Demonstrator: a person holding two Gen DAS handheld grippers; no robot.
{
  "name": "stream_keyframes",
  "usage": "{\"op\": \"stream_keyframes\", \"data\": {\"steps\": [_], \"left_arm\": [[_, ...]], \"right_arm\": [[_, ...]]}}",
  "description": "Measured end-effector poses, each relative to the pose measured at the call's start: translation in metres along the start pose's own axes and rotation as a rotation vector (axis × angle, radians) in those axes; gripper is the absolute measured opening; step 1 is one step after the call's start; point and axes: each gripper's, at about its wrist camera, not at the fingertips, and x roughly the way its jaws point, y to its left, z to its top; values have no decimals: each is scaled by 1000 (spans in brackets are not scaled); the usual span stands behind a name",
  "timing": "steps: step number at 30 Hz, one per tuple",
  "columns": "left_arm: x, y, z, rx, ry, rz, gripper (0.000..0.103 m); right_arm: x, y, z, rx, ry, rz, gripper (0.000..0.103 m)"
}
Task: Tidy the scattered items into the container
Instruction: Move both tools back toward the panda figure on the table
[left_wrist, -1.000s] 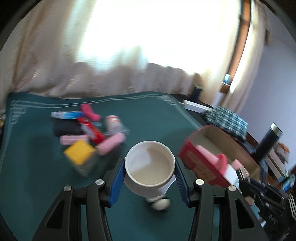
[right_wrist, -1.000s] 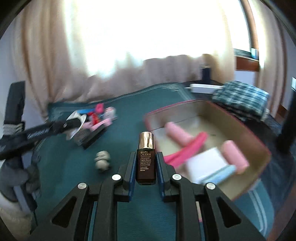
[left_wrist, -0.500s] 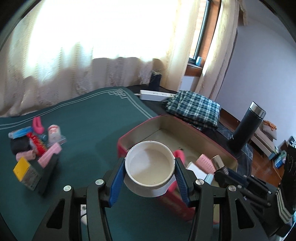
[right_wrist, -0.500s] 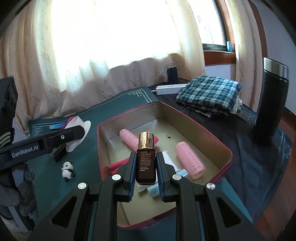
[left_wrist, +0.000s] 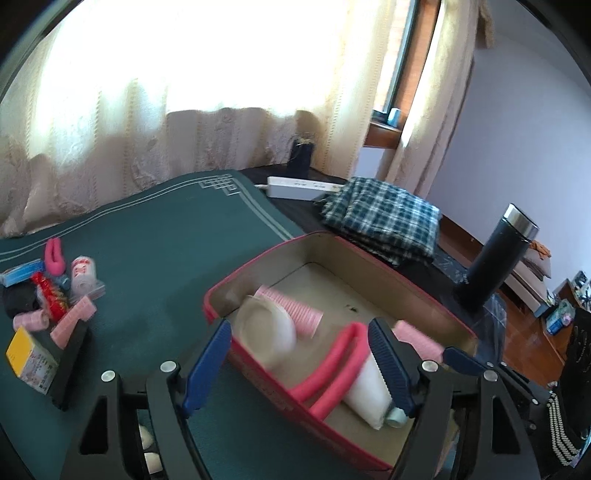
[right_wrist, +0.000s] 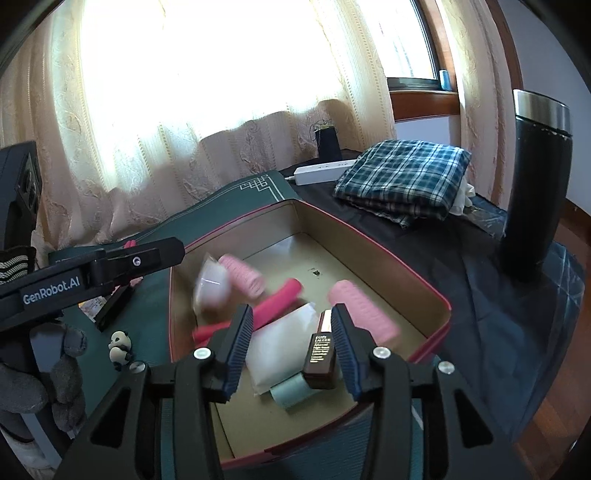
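Observation:
My left gripper (left_wrist: 297, 326) hangs over the near left corner of the red box (left_wrist: 280, 247), and its jaws are opening. The white cup (left_wrist: 266, 332) has left them and lies blurred, tipped on its side, inside the box. My right gripper (right_wrist: 291, 314) is above the same red box (right_wrist: 369, 240), its jaws also opening. The dark serum bottle (right_wrist: 321, 350) leans tilted beside the right pad and no pad presses on it. Pink rollers (right_wrist: 242, 275), a pink clip (right_wrist: 273, 302) and a white pouch (right_wrist: 280, 343) lie in the box.
A pile of loose items (left_wrist: 48, 306) with a yellow carton (left_wrist: 26, 354) sits on the green mat at left. A panda figure (right_wrist: 120, 345) stands near the box. A black flask (right_wrist: 535, 184), a plaid cloth (right_wrist: 402, 181) and a power strip (right_wrist: 321, 170) lie beyond.
Both grippers swung from the mat to over the red box. Their jaws then parted; the cup and the bottle left the pads and dropped toward the box floor.

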Motion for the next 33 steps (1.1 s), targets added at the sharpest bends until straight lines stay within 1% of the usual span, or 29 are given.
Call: {"op": "stream_keyframes", "data": {"steps": [8,10,13,16,20,26,30,33], "left_arm": [[-17,38,-7,-71,-14,49,78],[-24,51,-10,-94,-19,64,78],[-34,74,-16,-138,-28,92,78],[-45,100,-21,-185,-37,126,78],[-63,136,-29,-245,-59,176,78],[-83,186,-44,-322,-79,259,78],[-87,221,-56,-385,-64,316,78],[-84,239,-61,-390,-43,364,78]], "right_arm": [[-3,21,-1,-22,-8,41,48],[-5,32,-3,-40,-16,60,55],[-6,52,-5,-74,-21,94,61],[-6,75,-8,-114,-16,135,63],[-2,105,-15,-165,8,189,64],[11,147,-29,-242,56,257,70],[26,168,-39,-272,103,297,72],[38,177,-47,-281,143,311,72]]}}
